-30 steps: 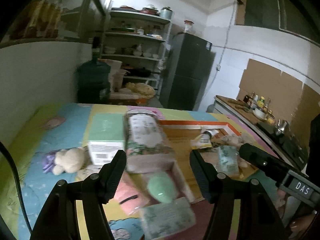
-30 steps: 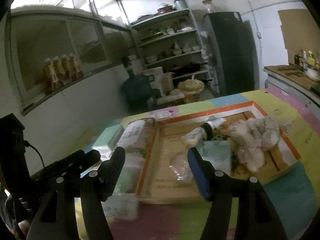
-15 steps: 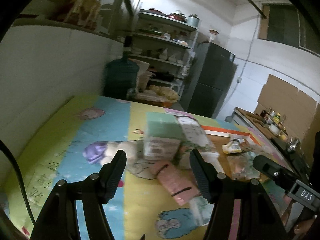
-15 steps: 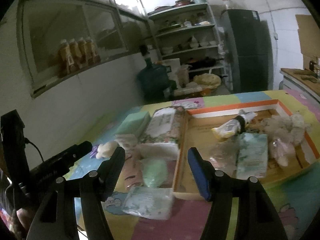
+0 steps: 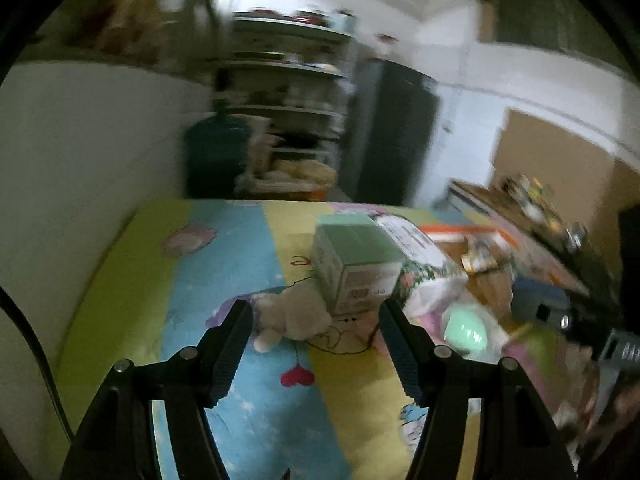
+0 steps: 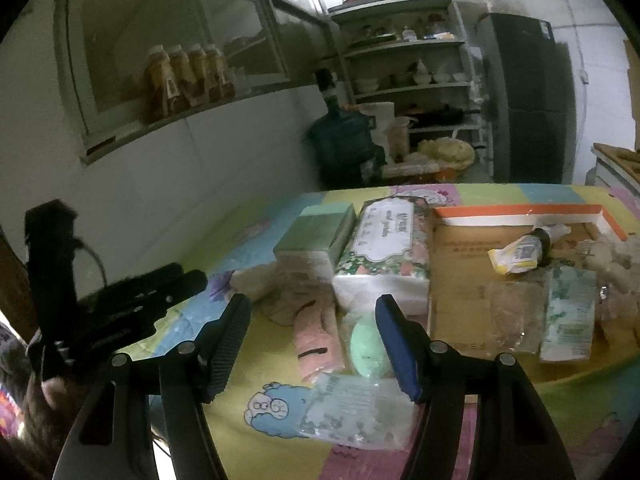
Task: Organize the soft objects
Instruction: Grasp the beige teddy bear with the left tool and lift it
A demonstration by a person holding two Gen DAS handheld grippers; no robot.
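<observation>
My left gripper (image 5: 314, 312) is open above the colourful mat, and a cream plush toy (image 5: 292, 316) lies just beyond its fingertips; this view is blurred. Behind the toy stand a green box (image 5: 352, 256) and a floral tissue pack (image 5: 416, 252). My right gripper (image 6: 312, 308) is also open and holds nothing. Beyond it lie a pink rolled cloth (image 6: 318, 336), a pale green oval pad (image 6: 368, 344) and a clear plastic packet (image 6: 356, 412). The plush toy (image 6: 252, 276) shows at the left, near the left gripper's body (image 6: 140, 292).
A cardboard tray with an orange rim (image 6: 520, 212) sits at the right and holds a tube (image 6: 520, 256), a tissue packet (image 6: 568, 316) and a fluffy toy (image 6: 616, 264). A white wall borders the mat on the left. Shelves, a water jug and a dark fridge stand behind.
Both grippers have swung left, away from the tray. The left view now faces the plush toy and green box; the right view faces the pink cloth and green pad. Both stayed open.
</observation>
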